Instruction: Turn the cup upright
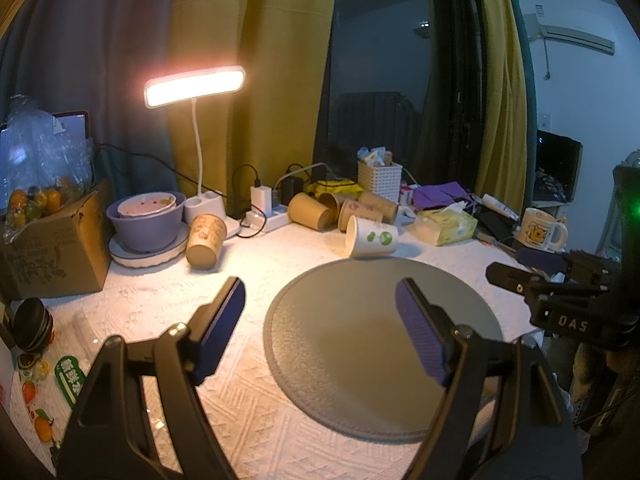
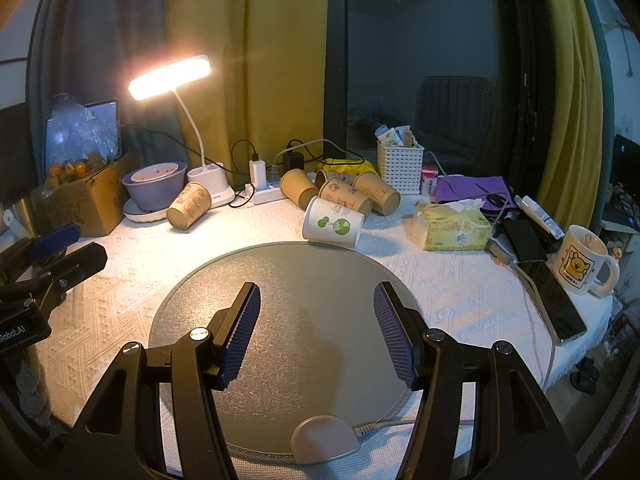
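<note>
Cluttered bench [image 2: 460,292] under a white textured cloth

A round grey mat [image 2: 280,280] lies at the front; behind it a white paper cup [image 2: 334,223] and brown paper cups [image 2: 344,194] on their sides, a tissue pack [image 2: 452,226], a bear mug [image 2: 582,260], a phone [image 2: 558,302], a lit desk lamp [image 2: 208,184], a power strip [image 2: 268,194], a cardboard box [image 2: 84,200].

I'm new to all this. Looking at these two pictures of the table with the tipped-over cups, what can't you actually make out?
- Basket contents: too small in both views.
- Print on the brown paper cups: blurred, illegible.
- Box of fruit: plastic wrap hides much of it in the left view.
- White cup: lying on its side; inside not visible.
- Left tool and right tool: both open; the hands are out of frame.
</note>
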### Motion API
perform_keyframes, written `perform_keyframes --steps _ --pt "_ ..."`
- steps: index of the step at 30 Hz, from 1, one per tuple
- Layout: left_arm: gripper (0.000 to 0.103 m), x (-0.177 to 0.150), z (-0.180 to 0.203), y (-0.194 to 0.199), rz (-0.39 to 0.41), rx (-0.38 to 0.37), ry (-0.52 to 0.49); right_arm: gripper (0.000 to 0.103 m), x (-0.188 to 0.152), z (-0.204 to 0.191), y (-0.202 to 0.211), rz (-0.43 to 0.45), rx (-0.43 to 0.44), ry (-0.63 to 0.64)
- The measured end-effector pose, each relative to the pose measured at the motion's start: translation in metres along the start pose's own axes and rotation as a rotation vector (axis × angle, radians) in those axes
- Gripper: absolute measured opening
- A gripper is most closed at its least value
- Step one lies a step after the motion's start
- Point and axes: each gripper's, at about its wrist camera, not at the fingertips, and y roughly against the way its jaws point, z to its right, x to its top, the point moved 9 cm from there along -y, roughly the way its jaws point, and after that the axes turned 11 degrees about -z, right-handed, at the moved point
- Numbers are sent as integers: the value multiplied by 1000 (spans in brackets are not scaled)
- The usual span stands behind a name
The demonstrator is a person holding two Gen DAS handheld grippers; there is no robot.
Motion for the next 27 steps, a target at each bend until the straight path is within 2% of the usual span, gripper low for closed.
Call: perform_keyframes --steps 27 --pt "79 1 4 1 2 -2 -1 62 0 -1 0 0 0 1"
